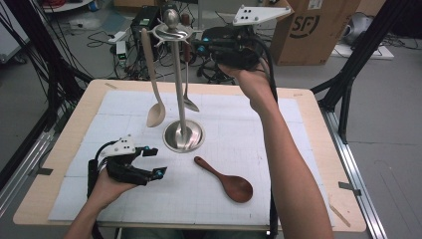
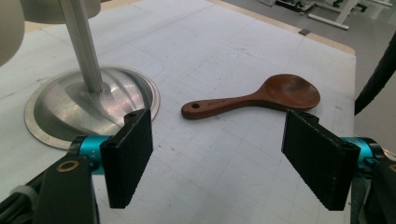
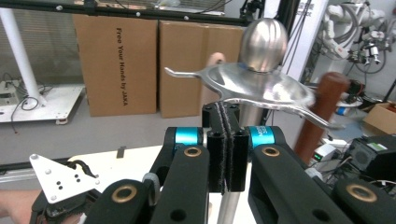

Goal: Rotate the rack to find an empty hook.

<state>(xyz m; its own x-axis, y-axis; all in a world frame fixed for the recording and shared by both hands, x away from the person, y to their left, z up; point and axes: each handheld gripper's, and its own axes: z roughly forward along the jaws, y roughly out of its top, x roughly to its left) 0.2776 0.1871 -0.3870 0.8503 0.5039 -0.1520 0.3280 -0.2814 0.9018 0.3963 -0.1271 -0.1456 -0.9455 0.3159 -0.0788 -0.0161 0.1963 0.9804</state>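
A metal utensil stand (image 1: pixel 183 135) rises from the middle of the white mat. From its top hooks (image 3: pixel 252 86) hang a pale wooden spoon (image 1: pixel 155 89) and a metal utensil with a brown handle (image 3: pixel 322 112). A dark brown wooden spoon (image 1: pixel 225 180) lies flat on the mat, right of the base. My left gripper (image 1: pixel 158 162) rests low at the front left, jaws open and nothing between them; the brown spoon (image 2: pixel 254 97) lies just beyond its jaws. My right gripper (image 1: pixel 197 47) is held high beside the stand's top. Its pads are pressed together (image 3: pixel 224 109) in front of the hook disc, with nothing visible between them.
The white gridded mat (image 1: pixel 278 129) covers most of the wooden table (image 1: pixel 318 164). A cardboard box (image 1: pixel 313 30), cables and electronics sit on the floor behind the far edge. Black frame posts stand at both sides.
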